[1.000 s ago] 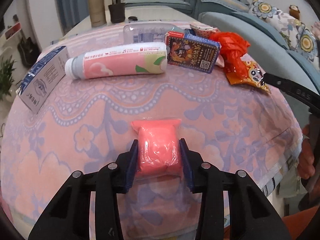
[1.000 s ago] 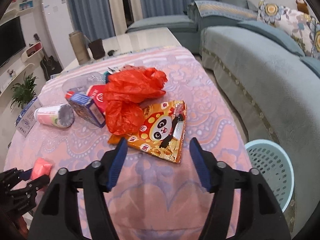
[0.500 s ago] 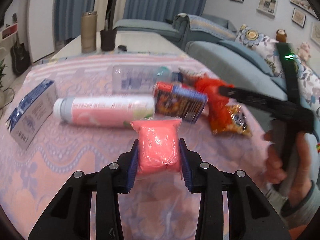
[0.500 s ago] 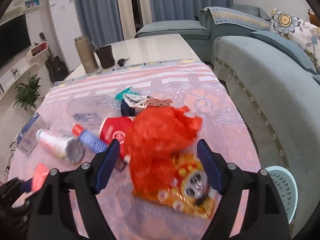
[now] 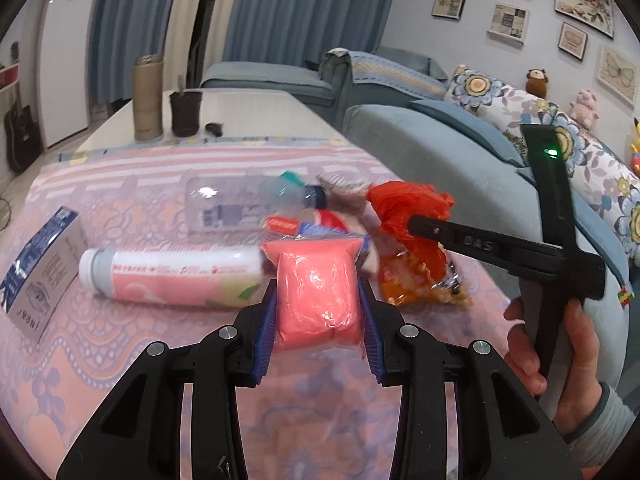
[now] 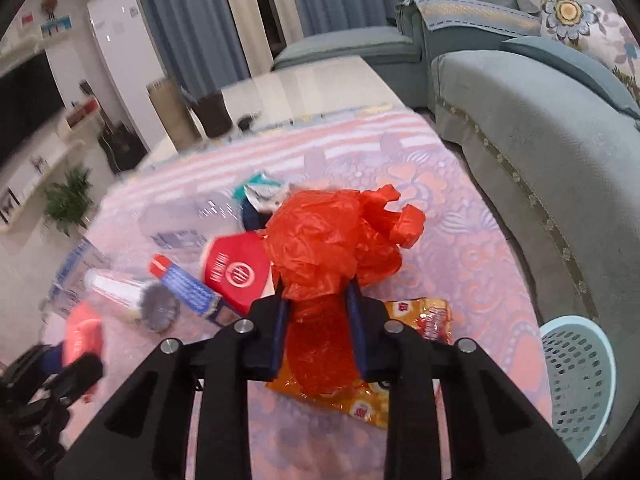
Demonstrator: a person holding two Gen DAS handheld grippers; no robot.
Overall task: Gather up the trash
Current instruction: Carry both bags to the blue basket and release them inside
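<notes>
Left wrist view: left gripper (image 5: 318, 312) fingers clamp pink packet (image 5: 316, 292), lifted off desk (image 5: 80, 360) for binning. Right wrist view: right gripper (image 6: 318, 316) fingers closing around red plastic bag (image 6: 332, 240), bunching it; blue basket (image 6: 580, 376) waits beside desk, probable destination.

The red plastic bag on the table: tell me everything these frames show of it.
The red plastic bag is thin, glossy, translucent film, crumpled into a loose wad with torn-looking flaps sticking out at its upper right. Its lower part is bunched between the blue pads of the right claw, whose jaws are closing on it. It lies on an orange snack packet and against a red-labelled container, on the pink flowered tablecloth. The left wrist view shows the same grip from the side.
</notes>
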